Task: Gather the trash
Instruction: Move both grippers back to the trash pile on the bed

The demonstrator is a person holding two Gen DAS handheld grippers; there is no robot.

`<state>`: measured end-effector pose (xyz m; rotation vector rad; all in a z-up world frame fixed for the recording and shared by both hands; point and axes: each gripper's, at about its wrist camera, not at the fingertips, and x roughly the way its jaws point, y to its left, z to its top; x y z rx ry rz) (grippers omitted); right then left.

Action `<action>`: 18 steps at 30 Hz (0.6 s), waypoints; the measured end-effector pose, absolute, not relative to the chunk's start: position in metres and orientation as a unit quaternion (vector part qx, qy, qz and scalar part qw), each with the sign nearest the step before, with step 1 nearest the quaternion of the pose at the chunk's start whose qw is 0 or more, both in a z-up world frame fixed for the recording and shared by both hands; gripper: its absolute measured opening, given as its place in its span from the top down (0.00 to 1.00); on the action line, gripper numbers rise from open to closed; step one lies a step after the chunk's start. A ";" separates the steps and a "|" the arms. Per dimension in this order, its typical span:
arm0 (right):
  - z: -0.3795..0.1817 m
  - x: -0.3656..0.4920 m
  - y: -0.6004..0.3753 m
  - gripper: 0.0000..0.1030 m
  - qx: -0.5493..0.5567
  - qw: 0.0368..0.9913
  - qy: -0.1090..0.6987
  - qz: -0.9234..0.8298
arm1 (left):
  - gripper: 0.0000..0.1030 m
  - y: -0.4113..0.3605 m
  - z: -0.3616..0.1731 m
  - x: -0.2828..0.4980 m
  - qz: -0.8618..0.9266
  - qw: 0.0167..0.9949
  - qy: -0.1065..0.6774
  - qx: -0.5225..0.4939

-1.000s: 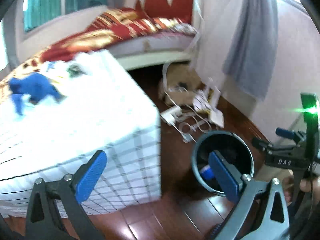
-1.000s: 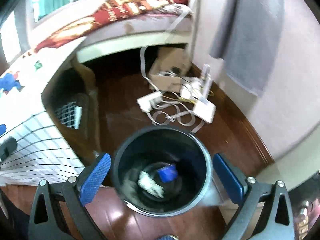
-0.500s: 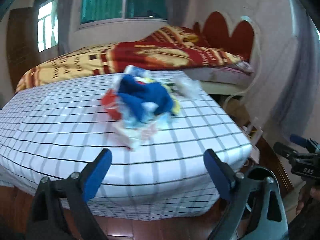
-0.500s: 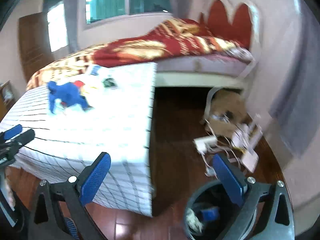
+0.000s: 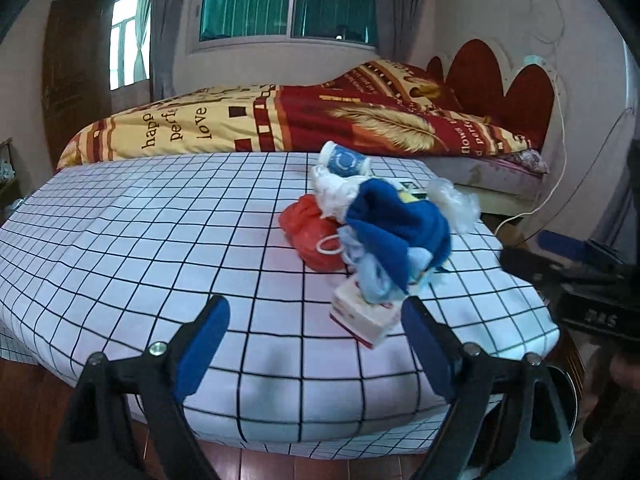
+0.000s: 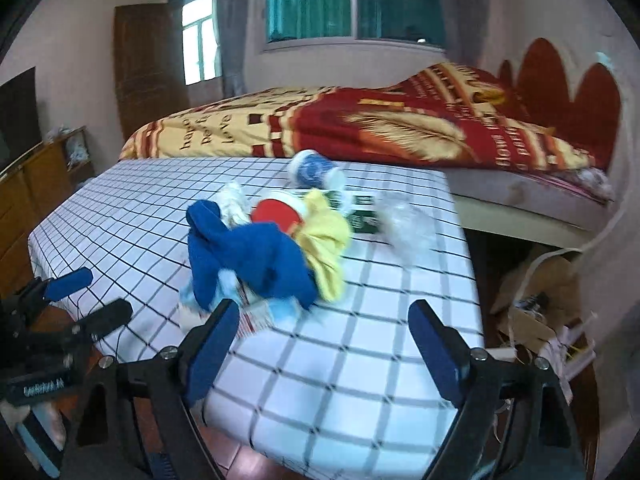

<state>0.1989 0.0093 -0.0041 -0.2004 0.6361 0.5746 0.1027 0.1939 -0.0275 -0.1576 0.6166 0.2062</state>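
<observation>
The left gripper (image 5: 316,344) is seen with its blue-padded fingers (image 5: 202,344) set wide apart, though they have just been closing a little; nothing is gripped and nothing is touched, only the checked cloth of the table (image 5: 160,248) showing in the gap. The right gripper (image 6: 324,344) is likewise spread wide, its jaws also having just narrowed slightly, with nothing held between them; its left pad (image 6: 212,348) is seen in front of the near edge of the trash pile without contact being clear.

The trash pile (image 5: 372,232) is found on the table, at about one o'clock from the left gripper and at about eleven o'clock from the right one. It is made up of a crumpled blue cloth (image 5: 396,228) on top, a red bag (image 5: 312,236) with a white cord at its nine o'clock side, a small white and red carton (image 5: 364,316) at its six o'clock edge, a blue-patterned paper cup (image 5: 344,160) lying on its side at twelve o'clock, and crumpled clear plastic (image 5: 456,200) at two o'clock. In the right wrist view a yellow cloth (image 6: 326,240) is shown beside the blue one, and a dark green packet (image 6: 364,216) just behind it.
</observation>
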 end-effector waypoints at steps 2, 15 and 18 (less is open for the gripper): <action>-0.011 0.212 0.023 0.23 -0.103 0.898 0.317 0.286 | 0.14 0.199 -0.028 0.107 0.101 0.944 0.305 -0.076; -0.042 0.248 0.076 0.65 -0.115 0.865 0.334 0.357 | 0.14 0.219 -0.032 0.126 0.096 0.942 0.310 -0.089; -0.040 0.243 0.075 0.86 -0.112 0.867 0.325 0.361 | 0.14 0.217 -0.032 0.127 0.092 0.942 0.311 -0.090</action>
